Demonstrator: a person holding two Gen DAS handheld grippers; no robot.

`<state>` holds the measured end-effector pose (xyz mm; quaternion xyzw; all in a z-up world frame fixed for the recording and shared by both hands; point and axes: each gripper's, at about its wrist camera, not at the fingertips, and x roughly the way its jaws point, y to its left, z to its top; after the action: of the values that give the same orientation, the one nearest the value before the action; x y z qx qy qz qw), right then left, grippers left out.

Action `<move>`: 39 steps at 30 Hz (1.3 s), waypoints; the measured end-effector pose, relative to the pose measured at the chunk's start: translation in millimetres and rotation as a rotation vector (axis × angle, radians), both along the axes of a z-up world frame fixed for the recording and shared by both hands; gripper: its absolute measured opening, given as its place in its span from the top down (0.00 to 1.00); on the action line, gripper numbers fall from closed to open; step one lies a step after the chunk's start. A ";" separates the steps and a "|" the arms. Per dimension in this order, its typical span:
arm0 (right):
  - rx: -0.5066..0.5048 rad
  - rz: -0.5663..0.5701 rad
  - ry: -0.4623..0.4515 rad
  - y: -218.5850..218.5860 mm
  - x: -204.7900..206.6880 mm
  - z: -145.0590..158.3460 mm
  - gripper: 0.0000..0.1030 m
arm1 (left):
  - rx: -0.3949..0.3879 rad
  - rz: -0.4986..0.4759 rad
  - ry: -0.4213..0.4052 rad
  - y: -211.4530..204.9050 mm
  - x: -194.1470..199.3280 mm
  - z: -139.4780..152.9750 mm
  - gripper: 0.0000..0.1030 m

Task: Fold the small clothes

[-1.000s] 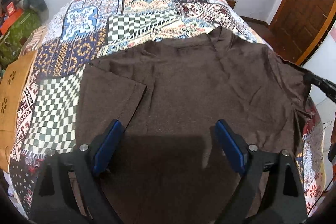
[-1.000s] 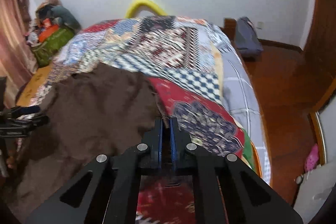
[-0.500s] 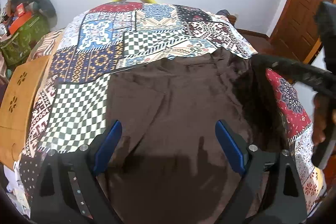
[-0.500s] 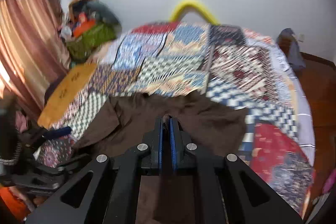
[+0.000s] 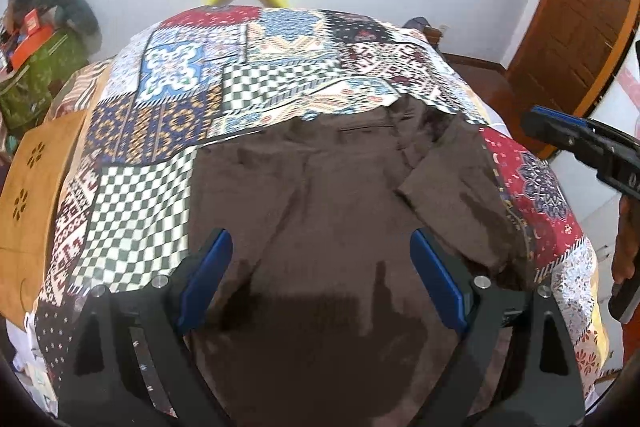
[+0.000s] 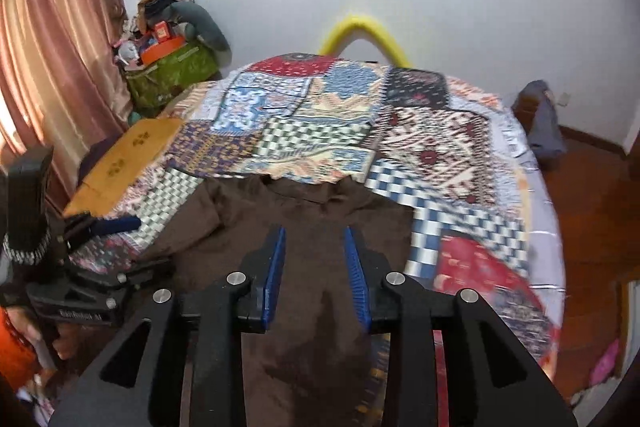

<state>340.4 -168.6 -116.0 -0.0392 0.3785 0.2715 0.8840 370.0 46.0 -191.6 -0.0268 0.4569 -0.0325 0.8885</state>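
Left wrist view shows the brown shirt lying on the patchwork bedspread of the bed, its right sleeve now folded inward over the body, where a second ago that side lay spread out. My right tongs, clenched on the cloth a moment ago, are opening with nothing between them, so I judge this fold released. My left tongs hang wide apart above the near hem, gripping nothing. The left sleeve probably needs checking next.
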 end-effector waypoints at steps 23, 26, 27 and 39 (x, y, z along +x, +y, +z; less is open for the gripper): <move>-0.017 -0.003 0.155 -37.8 -21.8 -85.0 0.66 | 0.124 -0.025 0.107 -49.4 56.2 -63.1 0.12; -0.009 -0.017 0.164 -41.7 -29.0 -78.8 0.66 | 0.107 -0.002 0.107 -40.1 50.8 -54.8 0.12; -0.002 -0.022 0.164 -43.6 -33.3 -74.1 0.66 | 0.100 -0.002 0.100 -37.6 45.1 -48.6 0.12; 0.046 -0.032 0.007 -47.8 -107.8 6.3 0.61 | 0.096 -0.023 -0.082 -12.9 -78.7 62.3 0.12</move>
<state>232.6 -216.4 -109.7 -0.0117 0.3760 0.2661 0.8875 291.4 33.1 -129.3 0.0224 0.4213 -0.0220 0.9064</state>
